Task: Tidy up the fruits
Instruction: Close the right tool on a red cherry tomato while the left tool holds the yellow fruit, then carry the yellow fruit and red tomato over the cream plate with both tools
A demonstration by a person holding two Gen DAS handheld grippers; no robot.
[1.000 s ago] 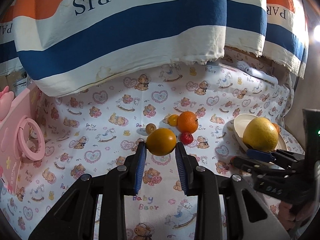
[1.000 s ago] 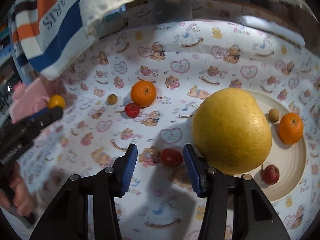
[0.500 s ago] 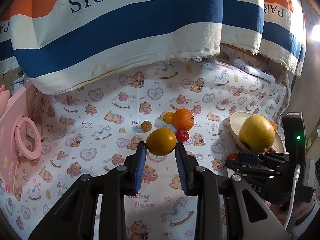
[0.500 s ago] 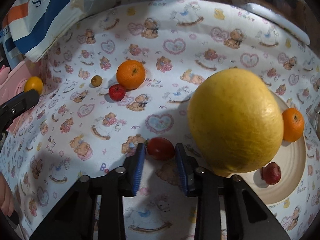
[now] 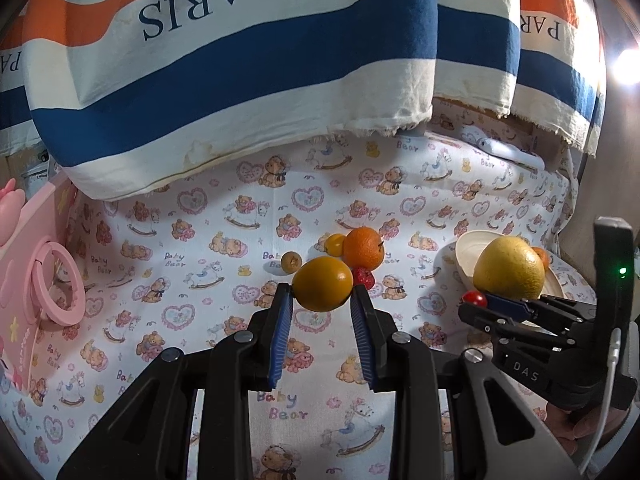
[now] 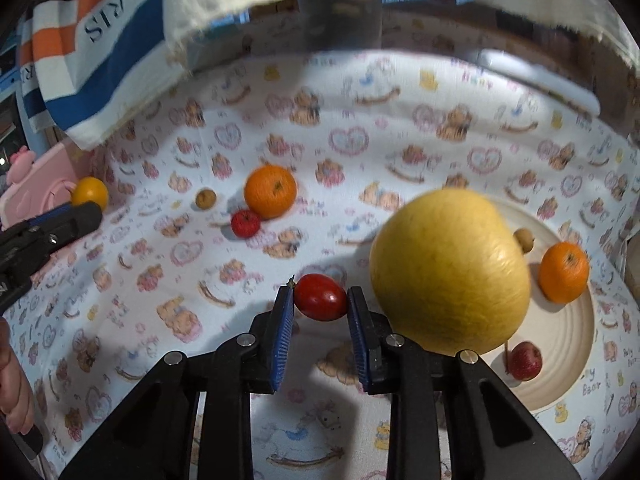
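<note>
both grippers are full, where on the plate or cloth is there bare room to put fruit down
Plate: bare at its near right, between small red fruit and orange; its left is crowded by the pomelo. Cloth: bare near left, before the red fruit.

"PARIS" upside down on striped cloth (image 5: pixel 248 60), "Baby Bear" on printed tablecloth (image 5: pixel 282 406), "DAS" on right hand-held gripper (image 5: pixel 474 300)

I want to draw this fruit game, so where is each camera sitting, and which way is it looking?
Left wrist view: sits on the left gripper, looking along its fingers, which hold a yellow-orange fruit, over the teddy-bear cloth; the right gripper shows at the right.
Right wrist view: sits on the right gripper, which holds a red tomato, looking toward the plate with the big yellow pomelo; the left gripper and the person's fingers show at the left.
Shared: both see the large orange, the pomelo and the plate.
</note>
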